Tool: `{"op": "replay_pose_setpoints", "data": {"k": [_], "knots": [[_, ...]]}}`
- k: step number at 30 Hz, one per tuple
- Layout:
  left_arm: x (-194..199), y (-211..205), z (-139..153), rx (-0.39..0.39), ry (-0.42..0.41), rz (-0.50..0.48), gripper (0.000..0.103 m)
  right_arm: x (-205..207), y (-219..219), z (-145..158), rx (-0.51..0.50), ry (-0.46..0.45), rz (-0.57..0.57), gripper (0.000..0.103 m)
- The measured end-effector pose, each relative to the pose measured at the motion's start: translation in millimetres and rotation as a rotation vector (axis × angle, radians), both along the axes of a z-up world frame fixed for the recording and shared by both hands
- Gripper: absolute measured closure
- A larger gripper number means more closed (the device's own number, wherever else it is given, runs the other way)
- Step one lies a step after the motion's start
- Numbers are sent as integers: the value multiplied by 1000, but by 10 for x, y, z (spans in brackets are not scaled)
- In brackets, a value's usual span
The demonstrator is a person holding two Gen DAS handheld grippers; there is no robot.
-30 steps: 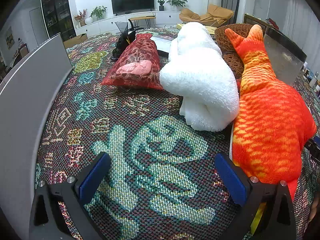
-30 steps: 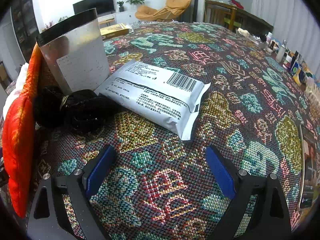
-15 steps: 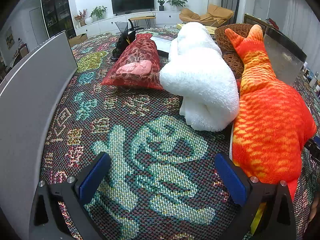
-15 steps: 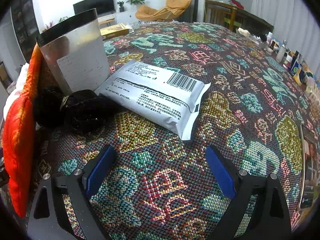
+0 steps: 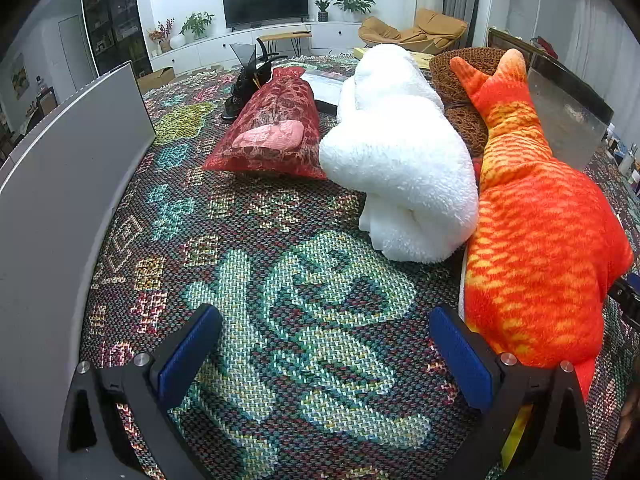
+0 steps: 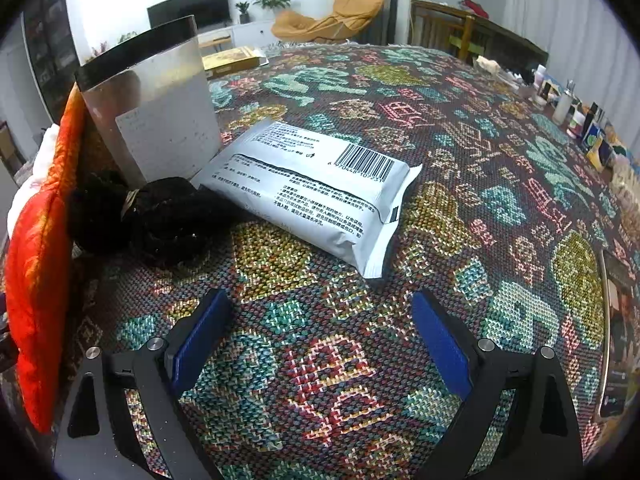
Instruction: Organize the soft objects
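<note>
In the left wrist view an orange fish plush [image 5: 536, 232] lies at the right, a white fluffy plush [image 5: 400, 152] beside it, and a red mesh bag [image 5: 276, 128] further back. My left gripper [image 5: 324, 344] is open and empty above the patterned cloth, its right finger close to the fish plush. In the right wrist view my right gripper [image 6: 320, 340] is open and empty above the cloth. A white soft packet with a barcode [image 6: 316, 184] lies ahead of it. A black fuzzy bundle [image 6: 160, 216] sits to its left, next to the orange plush [image 6: 36, 248].
A grey panel [image 5: 56, 200] stands along the left. A brown woven item [image 5: 460, 80] and a silver box [image 5: 560, 112] sit behind the plushes; the box also shows in the right wrist view [image 6: 152, 120]. Small bottles and boxes [image 6: 580, 120] line the table's right edge.
The grey panel at the left of the left wrist view has shifted slightly nearer. Both grippers stay open in place.
</note>
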State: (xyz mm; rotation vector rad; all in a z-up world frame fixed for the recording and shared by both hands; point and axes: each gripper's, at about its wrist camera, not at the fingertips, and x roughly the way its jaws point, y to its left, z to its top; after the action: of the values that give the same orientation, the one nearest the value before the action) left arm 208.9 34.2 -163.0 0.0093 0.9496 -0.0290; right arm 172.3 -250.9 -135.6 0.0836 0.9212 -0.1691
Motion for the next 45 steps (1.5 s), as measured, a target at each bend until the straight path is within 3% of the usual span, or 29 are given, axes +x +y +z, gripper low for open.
{"op": "replay_pose_setpoints", "data": {"k": [19, 30, 32, 34, 36, 38, 40, 43, 45], "knots": [[-20, 2, 8, -5, 5, -6, 0, -15, -1, -2, 1, 1, 3, 7], [108, 56, 28, 6, 88, -86, 0, -21, -1, 4, 3, 0, 3, 7], [134, 88, 43, 4, 135, -102, 0, -20, -2, 3, 3, 1, 3, 7], [137, 195, 113, -1, 163, -37, 0, -20, -2, 3, 2, 1, 3, 7], [127, 336, 316, -53, 96, 10, 0, -22, -2, 4, 2, 1, 3, 7], [255, 446, 593, -90, 10, 34, 0, -21, -2, 3, 1, 1, 3, 7], [518, 492, 765, -82, -25, 48, 0, -24, -2, 5, 2, 1, 3, 7], [1021, 609, 761, -124, 12, 90, 0, -24, 3, 5, 2, 1, 3, 7], [1394, 730, 612, -182, 72, 150, 0, -25, 2, 5, 3, 1, 3, 7]]}}
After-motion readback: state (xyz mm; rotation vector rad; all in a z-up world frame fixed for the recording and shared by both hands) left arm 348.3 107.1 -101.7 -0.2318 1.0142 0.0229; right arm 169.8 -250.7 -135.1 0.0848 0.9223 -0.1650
